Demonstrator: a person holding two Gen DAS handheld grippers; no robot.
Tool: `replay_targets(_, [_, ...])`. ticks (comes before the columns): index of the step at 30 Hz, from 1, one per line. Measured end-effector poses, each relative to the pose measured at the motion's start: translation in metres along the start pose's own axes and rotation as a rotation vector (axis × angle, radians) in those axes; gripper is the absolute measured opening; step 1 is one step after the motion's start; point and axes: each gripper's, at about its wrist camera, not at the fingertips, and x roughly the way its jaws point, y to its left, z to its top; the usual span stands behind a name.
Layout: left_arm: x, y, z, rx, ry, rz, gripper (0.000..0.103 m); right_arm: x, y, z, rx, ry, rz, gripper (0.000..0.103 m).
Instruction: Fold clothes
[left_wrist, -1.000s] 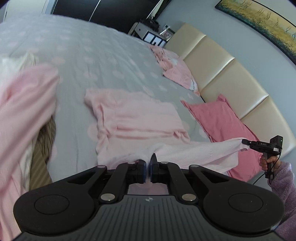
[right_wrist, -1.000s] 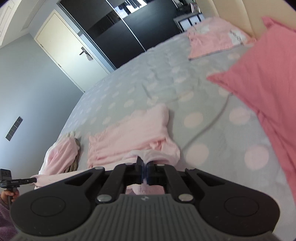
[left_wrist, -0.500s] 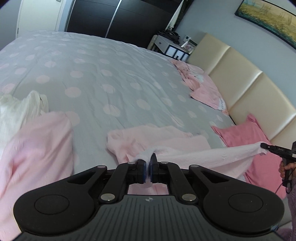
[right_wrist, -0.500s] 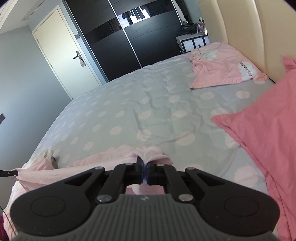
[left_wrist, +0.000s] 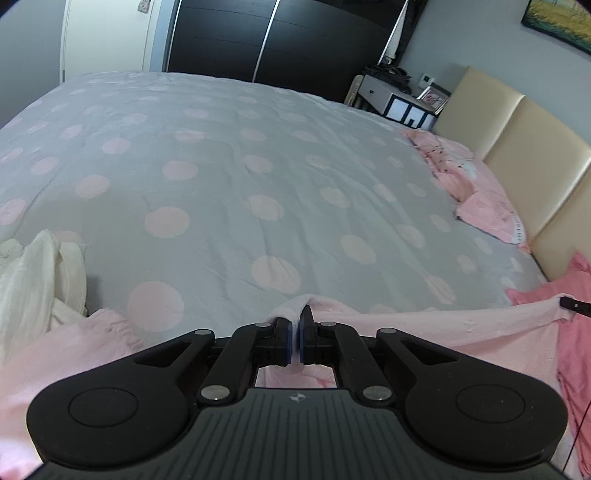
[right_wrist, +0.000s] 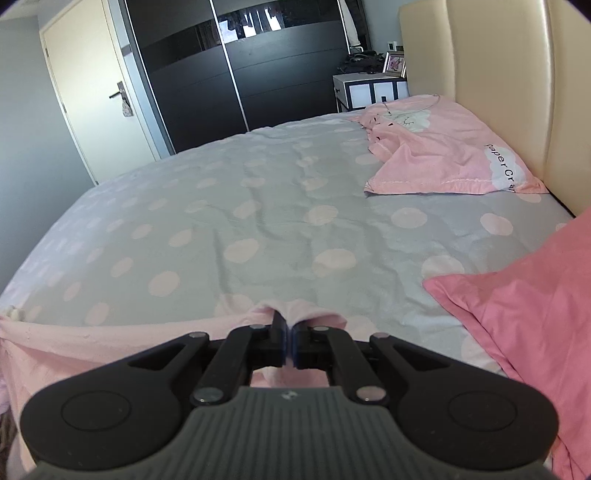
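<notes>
In the lower centre of the left wrist view, the left gripper has its two black fingers pressed together on a bunched edge of a pale pink garment, a small fold of cloth poking up between the blue pads. From that pinch the garment stretches in a taut band toward the right edge of the frame, where the dark tip of the right gripper holds its other end. In the right wrist view the right gripper sits at lower centre, its fingers likewise closed on a puckered edge of the same pale pink garment, which runs off to the lower left of that frame. Beyond the cloth lies a grey bedspread dotted with pink circles, filling the middle of both views. A heap of cream fabric sits at the left edge of the left view. A deep pink pillow fills the lower right of the right view, and a lighter pink printed pillow lies at upper right against a cream padded headboard. A dark wardrobe stands at the top
</notes>
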Motion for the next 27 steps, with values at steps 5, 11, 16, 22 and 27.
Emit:
replay_targets(5, [0.043, 0.005, -0.004, -0.008, 0.017, 0.059, 0.002, 0.045, 0.001, -0.006, -0.007, 0.038, -0.036, 0.004])
replay_targets(11, [0.064, 0.005, -0.015, -0.028, 0.055, 0.085, 0.015, 0.066, 0.001, -0.015, 0.010, 0.074, -0.072, 0.017])
replay_targets(16, [0.042, 0.006, -0.018, -0.031, 0.010, 0.086, 0.051, 0.049, -0.002, -0.013, 0.025, 0.044, -0.079, 0.050])
replay_targets(22, [-0.005, -0.008, -0.030, 0.024, -0.002, 0.063, 0.051, 0.001, -0.004, -0.022, 0.019, 0.020, -0.058, 0.053])
replay_targets(27, [-0.041, -0.033, -0.069, 0.170, 0.014, 0.047, 0.051, -0.043, 0.005, -0.055, -0.065, 0.030, -0.020, 0.057])
